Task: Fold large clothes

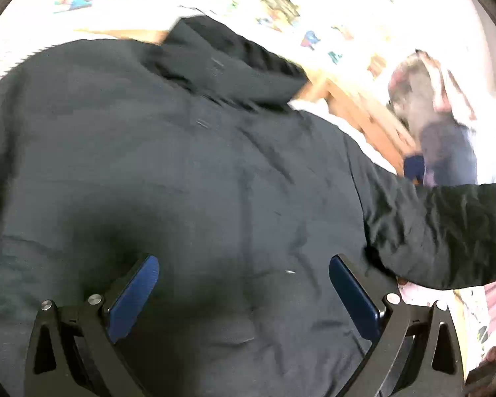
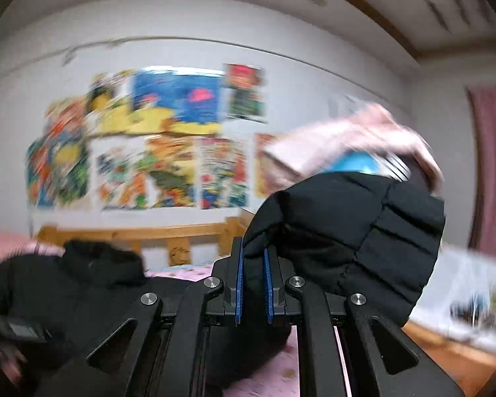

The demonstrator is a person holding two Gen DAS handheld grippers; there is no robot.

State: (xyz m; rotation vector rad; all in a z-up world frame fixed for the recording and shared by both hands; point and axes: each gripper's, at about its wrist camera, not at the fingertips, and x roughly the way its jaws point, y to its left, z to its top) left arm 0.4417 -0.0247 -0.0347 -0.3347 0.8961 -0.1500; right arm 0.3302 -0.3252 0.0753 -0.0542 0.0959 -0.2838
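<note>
A: On the bed (image 2: pixel 274 377), the big black padded jacket (image 1: pixel 188 172) lies spread flat, its hood (image 1: pixel 228 63) toward the wooden bed rail (image 2: pixel 132 233). What's the step?

B: A sleeve fold, I judge. The right gripper (image 2: pixel 253 284) is nearly closed, pinching the quilted sleeve (image 2: pixel 357 231), which is lifted above the jacket's body. The left gripper (image 1: pixel 244 292) hovers over the body with its pads wide apart, holding nothing.

A: How to do it well?

B: Carry the sleeve across the jacket's body and lay it flat on top, keeping the pinch firm; puffy fabric likely slips and springs back. The left gripper could press the body down near the shoulder so the jacket doesn't drag along.

A: And the surface?

B: A pink sheet under the jacket, soft, so it may bunch if pulled.

A: The room?

B: Beyond the jacket's hood, past the rail, a white wall carries colourful posters (image 2: pixel 168 139). Beside the lifted sleeve sits a blurred pile of pink cloth (image 2: pixel 340 139); a dark red curtain (image 2: pixel 493 165) hangs further off.
</note>
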